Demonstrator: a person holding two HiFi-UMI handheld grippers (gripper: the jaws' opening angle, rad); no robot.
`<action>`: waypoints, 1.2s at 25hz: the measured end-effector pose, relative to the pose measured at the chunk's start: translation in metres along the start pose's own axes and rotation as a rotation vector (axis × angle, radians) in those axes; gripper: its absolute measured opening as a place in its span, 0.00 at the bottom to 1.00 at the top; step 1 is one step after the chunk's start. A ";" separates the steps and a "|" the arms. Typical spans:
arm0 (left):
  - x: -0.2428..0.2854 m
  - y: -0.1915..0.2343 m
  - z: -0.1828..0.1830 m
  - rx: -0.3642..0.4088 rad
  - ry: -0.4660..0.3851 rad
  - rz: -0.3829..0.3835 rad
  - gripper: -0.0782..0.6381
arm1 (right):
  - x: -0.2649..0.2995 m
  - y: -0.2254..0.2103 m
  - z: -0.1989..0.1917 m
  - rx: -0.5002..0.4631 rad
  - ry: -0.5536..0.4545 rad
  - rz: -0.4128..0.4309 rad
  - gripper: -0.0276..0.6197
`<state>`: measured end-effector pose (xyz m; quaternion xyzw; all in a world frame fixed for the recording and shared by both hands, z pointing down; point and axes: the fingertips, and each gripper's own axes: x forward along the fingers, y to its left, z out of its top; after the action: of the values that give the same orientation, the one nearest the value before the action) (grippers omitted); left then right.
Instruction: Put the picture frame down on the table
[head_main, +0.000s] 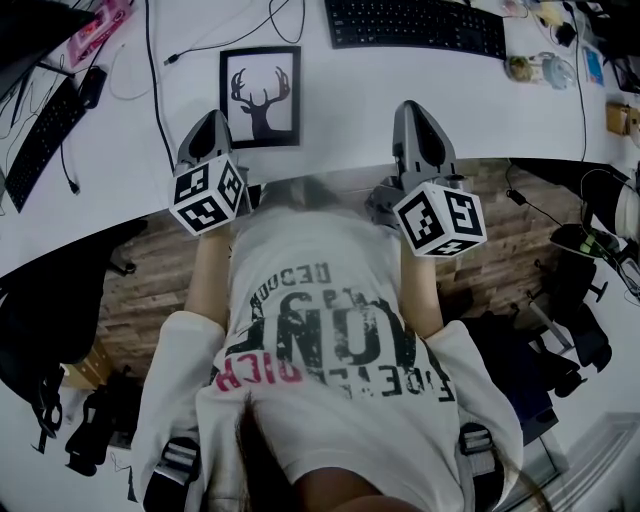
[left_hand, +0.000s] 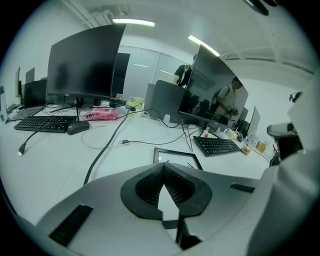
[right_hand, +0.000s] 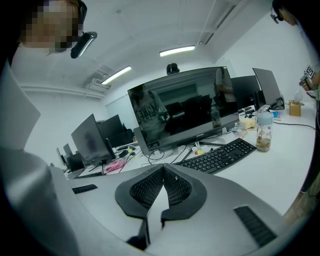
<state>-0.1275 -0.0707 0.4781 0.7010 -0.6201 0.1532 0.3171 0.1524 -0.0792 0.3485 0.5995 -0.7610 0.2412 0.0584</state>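
This is an open-plan office. A long white bench (head_main: 340, 110) carries rows of dark monitors (right_hand: 185, 107), black keyboards (right_hand: 220, 156), a mouse (left_hand: 77, 127) and trailing cables (left_hand: 103, 150). Strip lights (right_hand: 177, 50) run overhead, and there is wood-plank floor (head_main: 160, 270) beneath.

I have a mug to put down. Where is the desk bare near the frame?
Bare: the strip between the frame and the right tool, below the keyboard; also the stretch right of that tool. Crowded: a cable and a second keyboard left of the frame, and clutter at the far right corner.
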 end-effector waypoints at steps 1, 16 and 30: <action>0.000 -0.001 0.004 -0.003 -0.009 -0.003 0.11 | 0.001 0.001 0.000 0.000 0.000 0.002 0.04; -0.019 -0.024 0.079 0.018 -0.169 -0.069 0.11 | 0.004 0.014 0.014 -0.010 -0.037 0.039 0.04; -0.050 -0.057 0.135 0.095 -0.314 -0.129 0.11 | 0.004 0.041 0.036 -0.051 -0.085 0.103 0.04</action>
<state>-0.1061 -0.1167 0.3317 0.7689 -0.6079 0.0502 0.1918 0.1201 -0.0919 0.3063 0.5676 -0.7984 0.1989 0.0286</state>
